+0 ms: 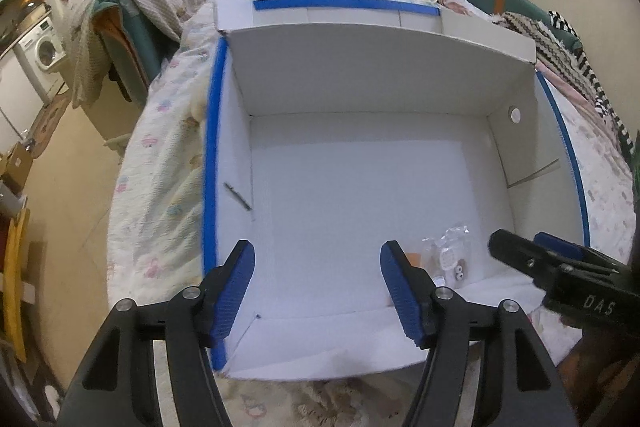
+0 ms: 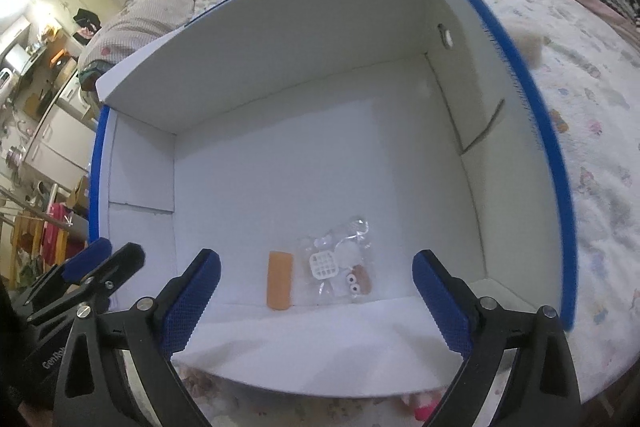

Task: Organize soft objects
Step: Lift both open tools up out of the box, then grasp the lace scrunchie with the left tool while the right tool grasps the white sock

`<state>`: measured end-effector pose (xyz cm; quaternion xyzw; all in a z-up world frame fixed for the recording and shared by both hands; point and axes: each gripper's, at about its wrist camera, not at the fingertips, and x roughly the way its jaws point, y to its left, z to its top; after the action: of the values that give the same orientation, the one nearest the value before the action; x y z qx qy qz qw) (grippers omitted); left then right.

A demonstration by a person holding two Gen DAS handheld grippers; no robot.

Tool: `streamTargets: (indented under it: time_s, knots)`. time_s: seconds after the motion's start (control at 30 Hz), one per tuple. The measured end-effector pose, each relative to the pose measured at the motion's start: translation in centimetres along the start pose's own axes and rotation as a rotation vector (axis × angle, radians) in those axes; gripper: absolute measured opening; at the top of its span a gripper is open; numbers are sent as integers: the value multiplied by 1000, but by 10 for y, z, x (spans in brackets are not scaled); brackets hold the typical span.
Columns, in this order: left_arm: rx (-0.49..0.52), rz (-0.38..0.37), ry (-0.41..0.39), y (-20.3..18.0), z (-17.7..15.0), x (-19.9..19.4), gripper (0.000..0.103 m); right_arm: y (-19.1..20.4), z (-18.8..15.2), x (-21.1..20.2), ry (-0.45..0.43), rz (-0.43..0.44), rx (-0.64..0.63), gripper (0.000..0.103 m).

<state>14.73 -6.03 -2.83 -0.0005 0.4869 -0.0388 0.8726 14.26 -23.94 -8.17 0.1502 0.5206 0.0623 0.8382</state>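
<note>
We hold both grippers over the near edge of a white box [image 1: 360,83] that sits on the bed [image 1: 160,163]. Our left gripper [image 1: 318,291] is spread wide and grips nothing; our right gripper [image 2: 316,301] is likewise released. By the box's near wall lie an orange strip [image 2: 279,281] and a clear bag [image 2: 340,263], apparently of small parts.
</note>
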Motion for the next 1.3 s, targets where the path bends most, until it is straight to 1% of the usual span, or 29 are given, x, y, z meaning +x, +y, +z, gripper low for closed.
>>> streamTargets:
  time_s: [0.1,0.33,0.43,0.53,0.67,0.77,0.87,0.97,1.03,1.1,1.17,1.23,1.3]
  knots:
    - [-27,-5,1,7,-6,-8,63,-3,-4,-9,-18,-1,11,103]
    - [-58,13,-5,18,-25,-27,63,-1,-17,-32,-75,-6,-8,103]
    - [-79,15,-1,24,-36,-33,63,-1,-24,-41,-93,8,-5,103]
    - [-97,16,10,29,-48,-37,63,-4,-34,-46,-94,41,18,103]
    - [-122,14,19,35,-62,-42,63,-1,-46,-58,-132,28,-7,103]
    - [-126,15,34,38,-72,-41,63,-2,-57,-59,-119,33,-4,103]
    - [-128,-1,83,37,-83,-33,63,-4,-66,-55,-86,28,1,103]
    - [-136,-62,189,31,-95,-14,63,-5,-71,-53,-71,21,4,103]
    - [-135,-86,253,24,-103,-1,63,-5,-72,-53,-71,18,8,103]
    - [-121,-71,278,19,-107,8,63,-6,-72,-52,-69,18,15,103]
    - [-117,-61,284,17,-108,15,63,-6,-72,-50,-64,16,19,103]
    - [-133,-70,296,18,-107,23,62,-5,-71,-49,-59,12,18,103]
    - [-154,-95,319,17,-107,30,44,-5,-72,-48,-57,10,15,103]
